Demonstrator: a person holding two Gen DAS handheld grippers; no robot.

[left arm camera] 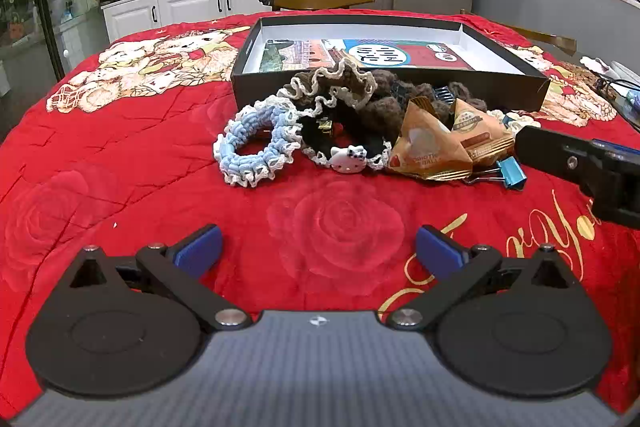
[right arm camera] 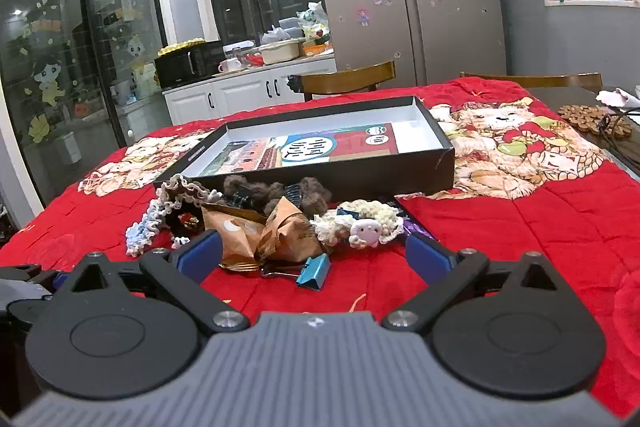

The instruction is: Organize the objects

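Reaching in low, the right gripper has its jaws spread and empty, with the blue clip lying just ahead between the fingertips — the nearest thing in the pile. The left gripper, also spread, hangs well back. The box lies beyond the pile — far side.

"BALL" on brown snack packet

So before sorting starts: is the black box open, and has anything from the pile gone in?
Open: the black box has no lid. Inside shows only a printed sheet; the scrunchies lie outside on the red cloth.
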